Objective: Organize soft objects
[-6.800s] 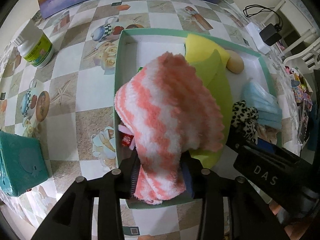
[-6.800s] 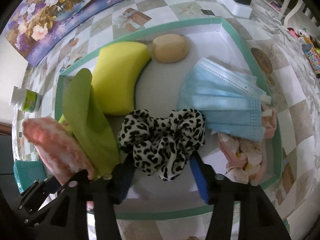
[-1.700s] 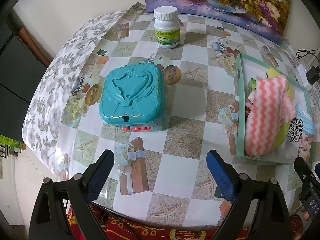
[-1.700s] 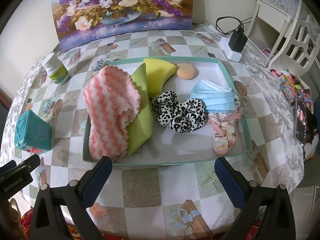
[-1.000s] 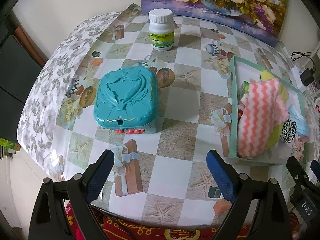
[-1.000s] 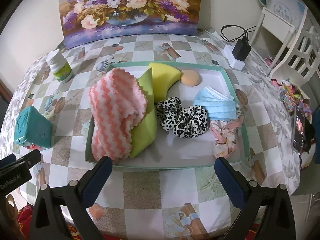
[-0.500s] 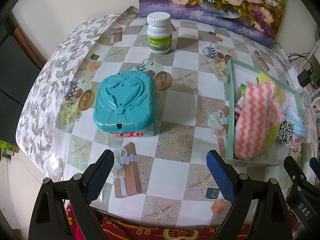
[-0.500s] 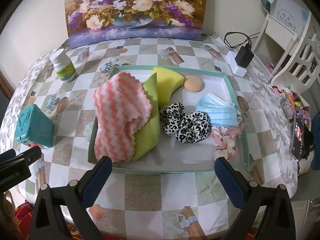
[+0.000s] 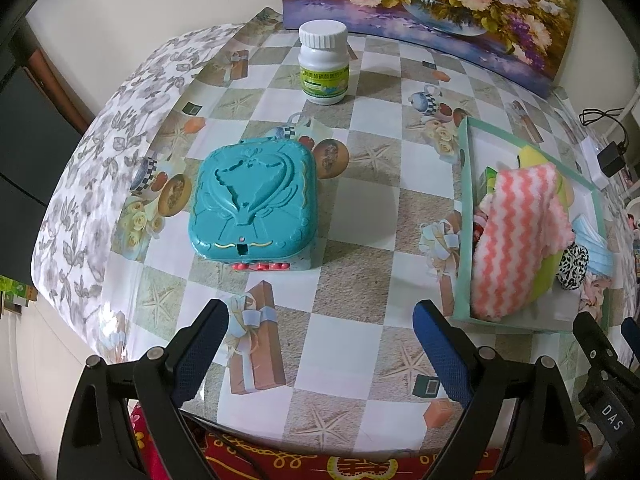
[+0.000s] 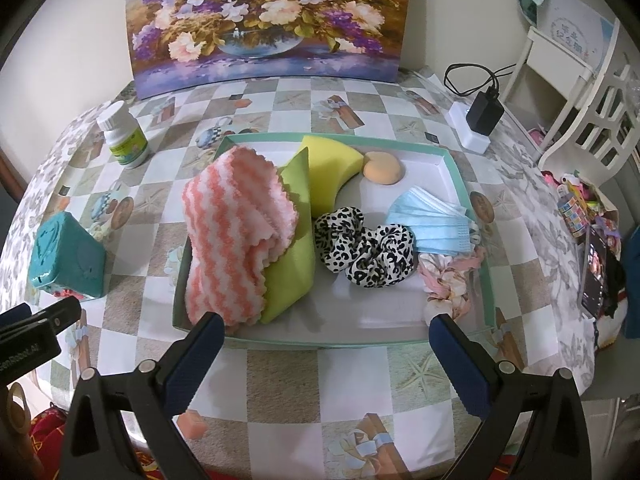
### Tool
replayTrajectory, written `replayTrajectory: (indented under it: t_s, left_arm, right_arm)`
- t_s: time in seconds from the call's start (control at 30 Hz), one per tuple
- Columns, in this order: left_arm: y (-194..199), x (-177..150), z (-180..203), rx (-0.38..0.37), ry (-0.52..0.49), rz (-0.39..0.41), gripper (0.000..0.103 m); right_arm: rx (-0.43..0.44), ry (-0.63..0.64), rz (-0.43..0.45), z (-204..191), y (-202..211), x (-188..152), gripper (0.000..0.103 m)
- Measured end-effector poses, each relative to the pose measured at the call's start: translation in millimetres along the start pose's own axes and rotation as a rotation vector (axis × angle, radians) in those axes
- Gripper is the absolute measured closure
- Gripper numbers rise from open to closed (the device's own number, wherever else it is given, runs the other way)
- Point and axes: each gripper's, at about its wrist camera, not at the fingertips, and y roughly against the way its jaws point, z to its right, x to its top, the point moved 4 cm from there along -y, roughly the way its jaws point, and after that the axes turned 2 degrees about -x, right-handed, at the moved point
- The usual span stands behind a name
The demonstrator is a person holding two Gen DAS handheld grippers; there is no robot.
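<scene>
A teal-rimmed tray (image 10: 454,168) holds the soft objects: a pink-and-white striped towel (image 10: 232,232) leaning on a green cloth (image 10: 292,248), a yellow sponge (image 10: 330,168), a beige puff (image 10: 382,168), a leopard scrunchie (image 10: 364,246), a blue face mask (image 10: 434,224) and a pink floral scrunchie (image 10: 446,276). The tray (image 9: 464,216) and towel (image 9: 516,240) also show at the right of the left wrist view. My right gripper (image 10: 322,354) is open and empty, held back above the table's front edge before the tray. My left gripper (image 9: 318,340) is open and empty, above the front edge left of the tray.
A teal plastic box (image 9: 254,204) stands left of the tray, a white pill bottle (image 9: 324,68) behind it. A flower painting (image 10: 264,20) leans on the back wall. A charger and power strip (image 10: 478,122) sit at the back right; white chairs (image 10: 580,100) stand beyond.
Both grippers have drawn back and up from the tray, open and empty; the table looks smaller and more of the painting shows. The objects in the tray have not moved.
</scene>
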Motion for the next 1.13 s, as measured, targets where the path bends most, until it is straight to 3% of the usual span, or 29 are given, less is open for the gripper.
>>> replayTrajectory:
  t_s: [1.13]
  left_arm:
    - [2.0,0.1,2.6,-0.005,-0.005,0.007,0.009]
  right_arm:
    - [-0.004,-0.003,0.000,1.4,0.1,0.5,0.000]
